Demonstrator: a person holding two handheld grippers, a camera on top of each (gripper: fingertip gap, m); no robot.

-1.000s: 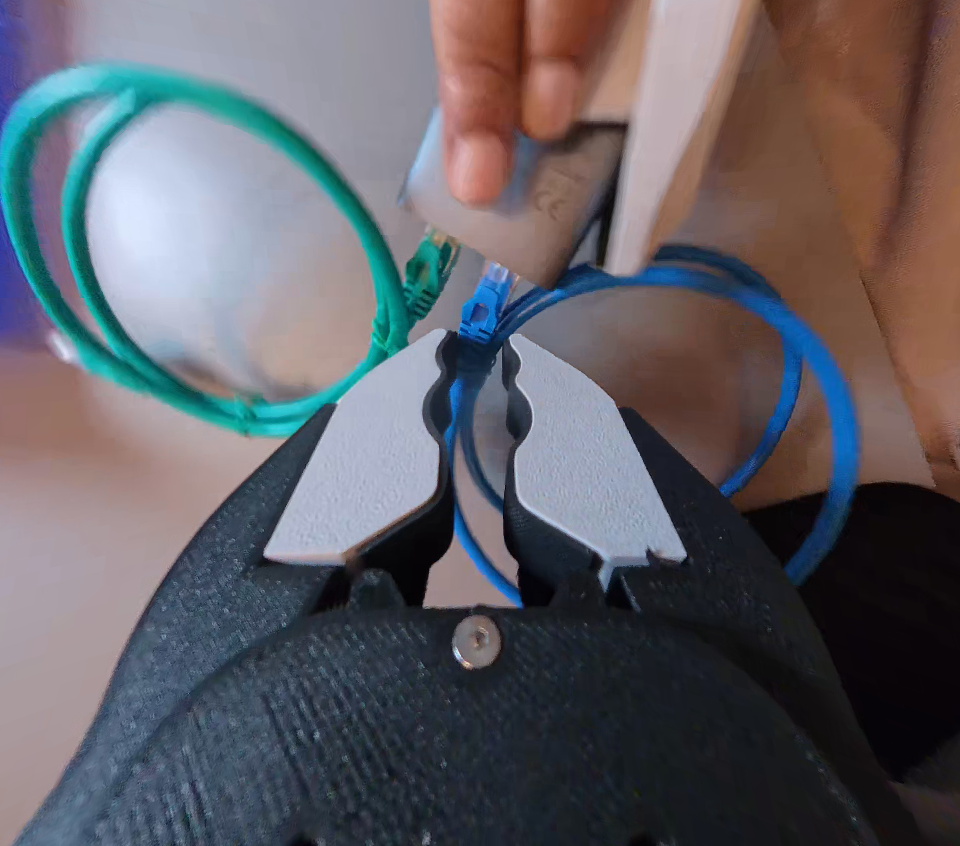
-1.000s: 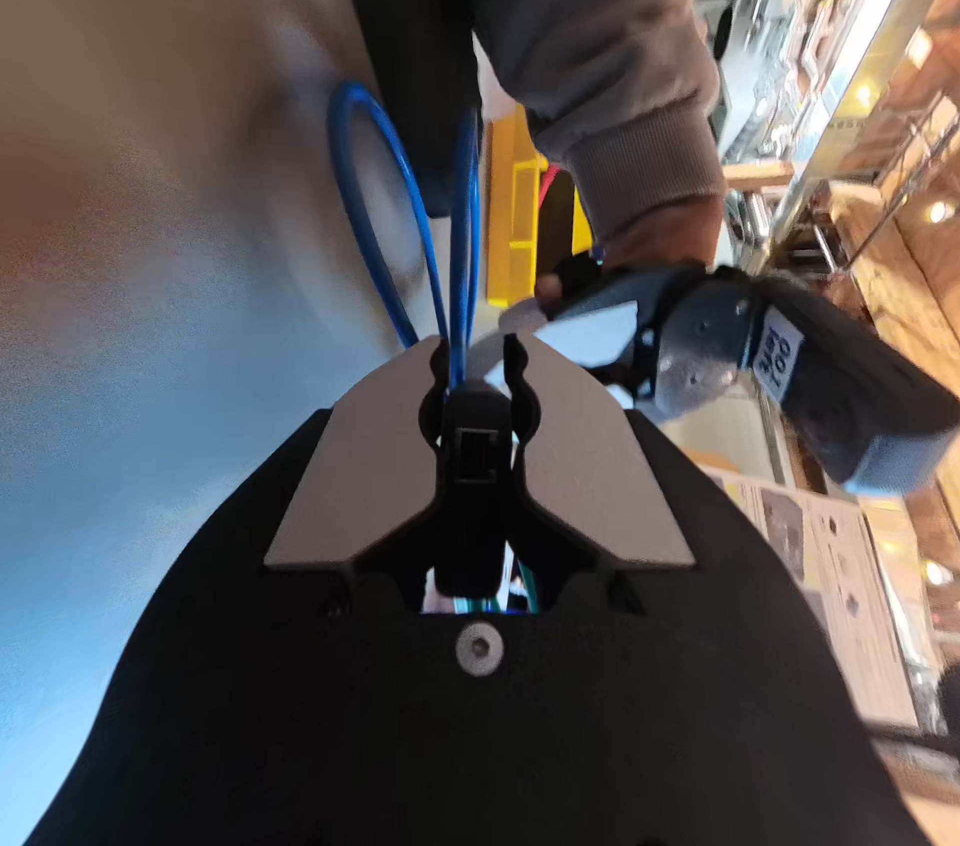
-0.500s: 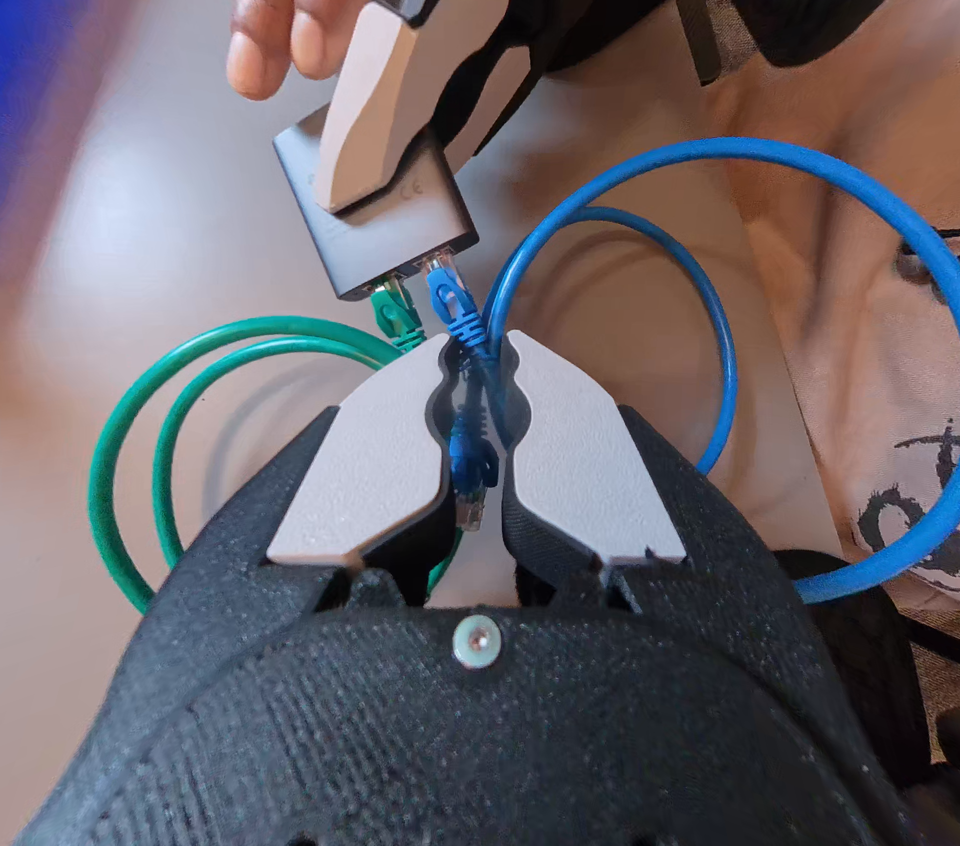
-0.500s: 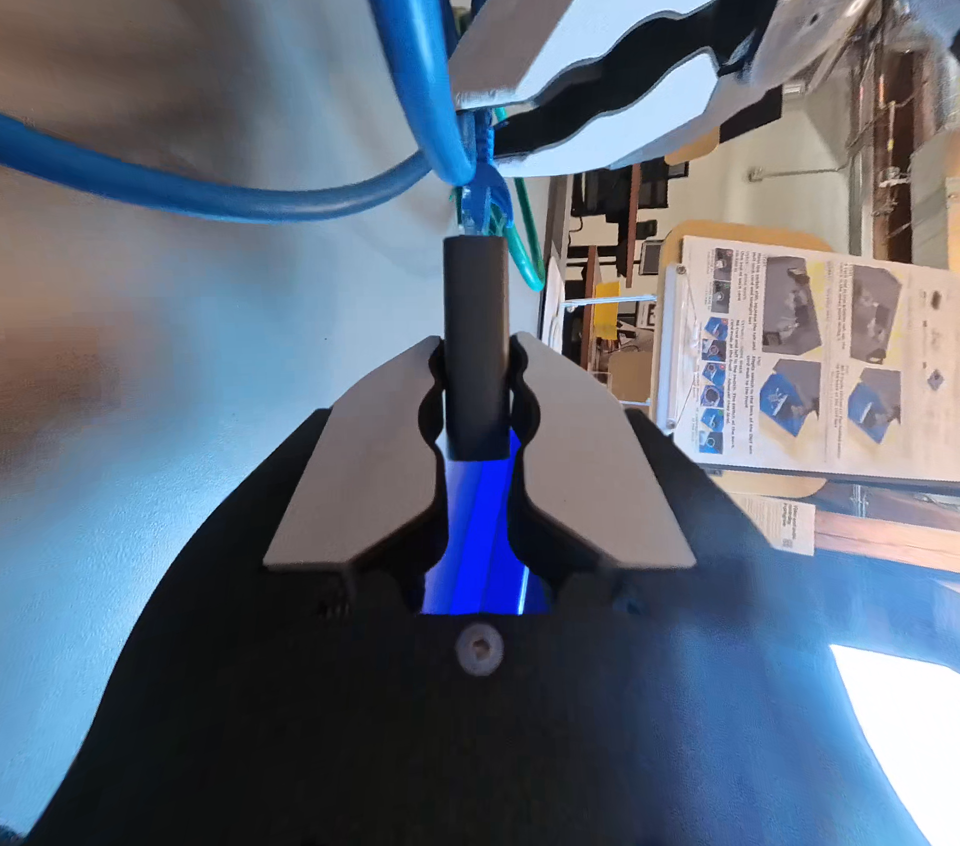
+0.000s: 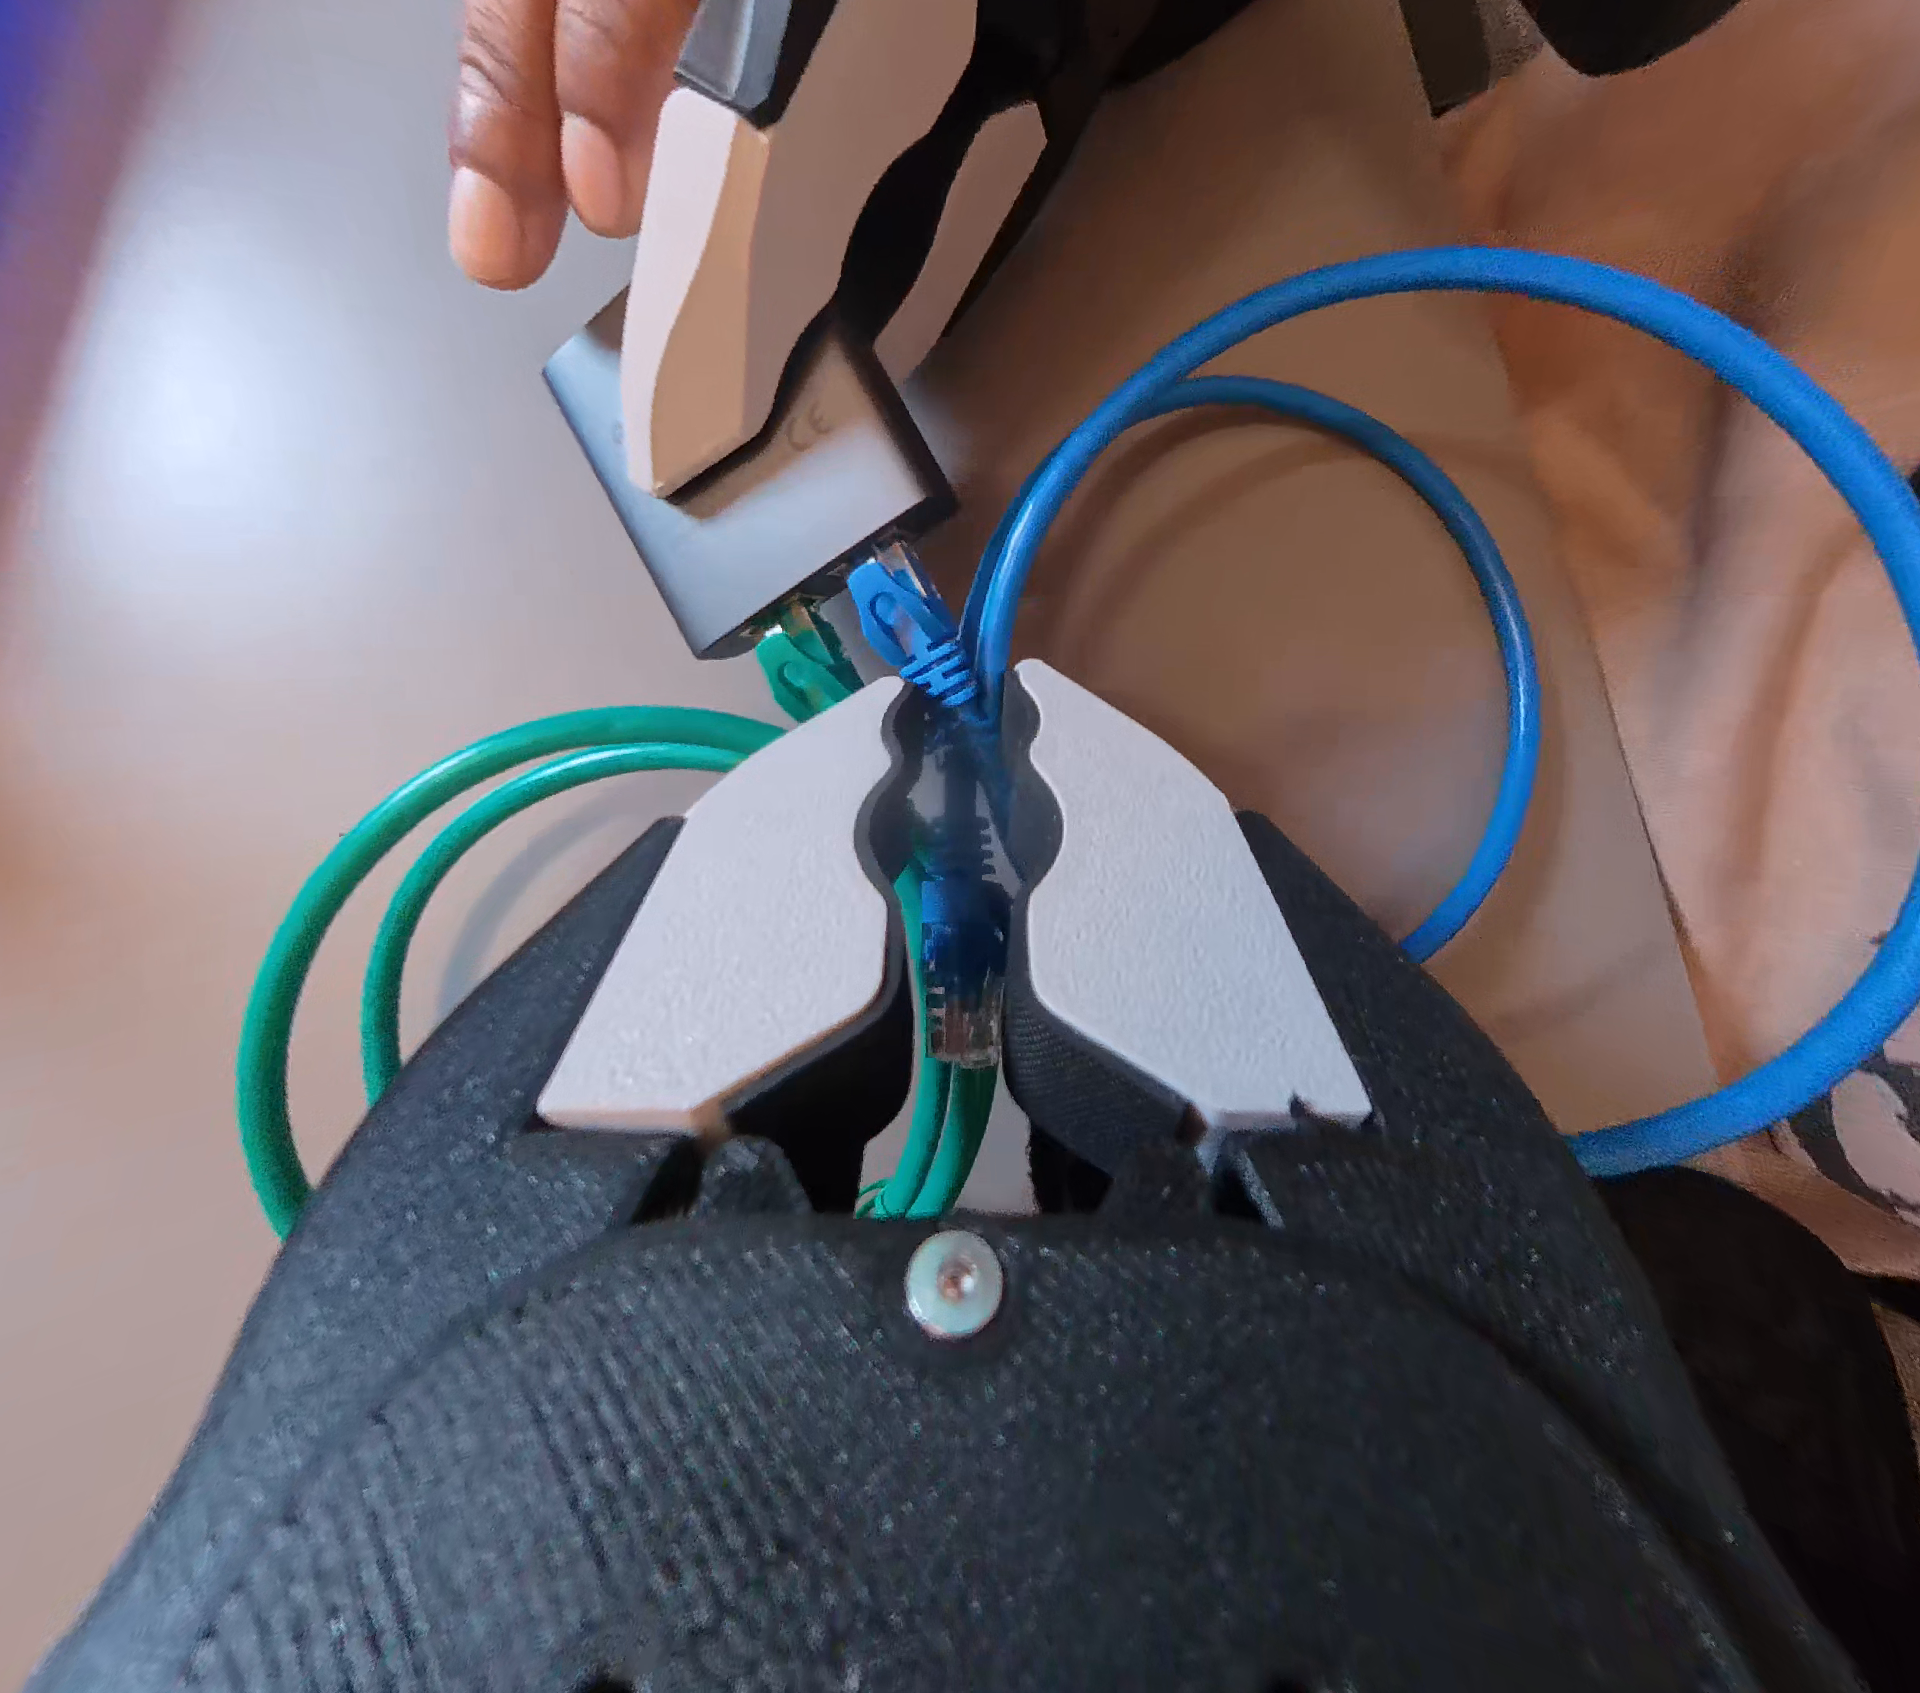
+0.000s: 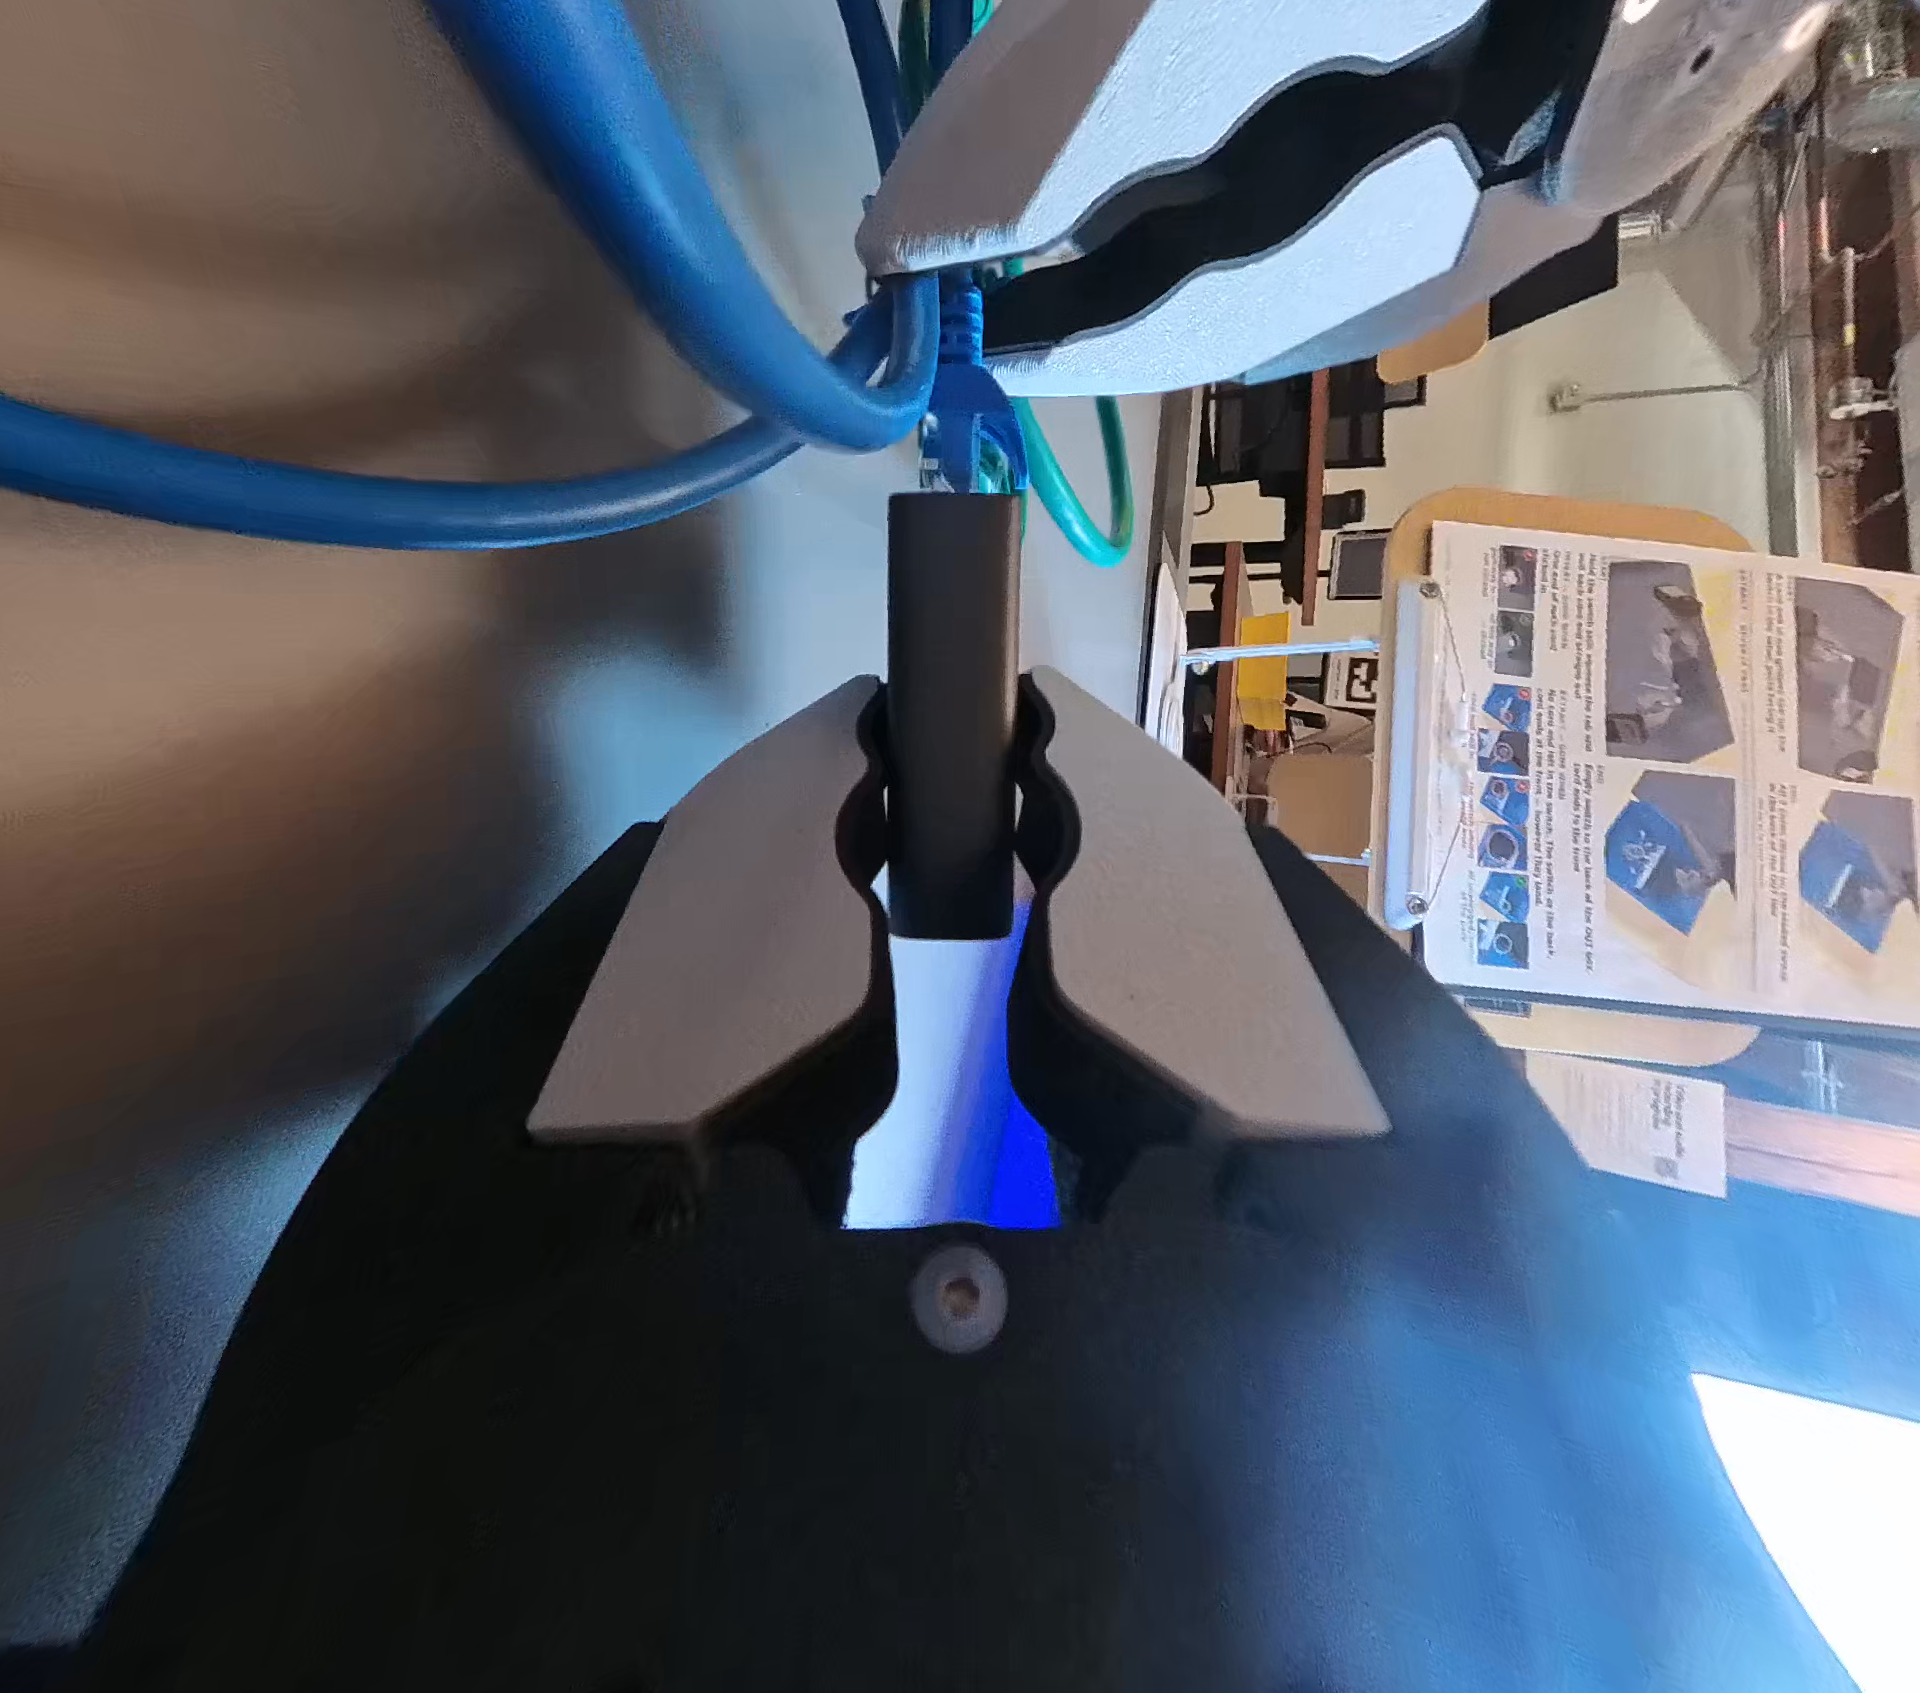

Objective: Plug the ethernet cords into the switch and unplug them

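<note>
My left gripper [image 5: 956, 693] is shut on the blue ethernet cord [image 5: 1496, 604] just behind its plug [image 5: 904, 615]. That plug sits at a port of the small dark grey switch [image 5: 821, 500]. The cord's other plug [image 5: 961, 978] hangs between my fingers. A green cord [image 5: 322, 895] has its plug [image 5: 795, 656] in the neighbouring port. My right gripper [image 6: 951, 693] is shut on the switch [image 6: 951, 708], seen edge-on, and it also shows in the left wrist view [image 5: 790, 334]. The left gripper also shows in the right wrist view [image 6: 1195, 189], with the blue plug [image 6: 961, 438] at the switch's far end.
A person's hand [image 5: 530, 116] holds the right gripper above a pale tabletop [image 5: 260, 448]. The blue cord loops right, the green cord loops left. In the right wrist view, an instruction sheet [image 6: 1662, 770] hangs at the right, with shelving behind. Spacing between my two grippers at the tips: around 5 cm.
The switch and the right gripper have come closer to my left gripper. The blue plug has moved up to the switch's port. Both grips are unchanged.
</note>
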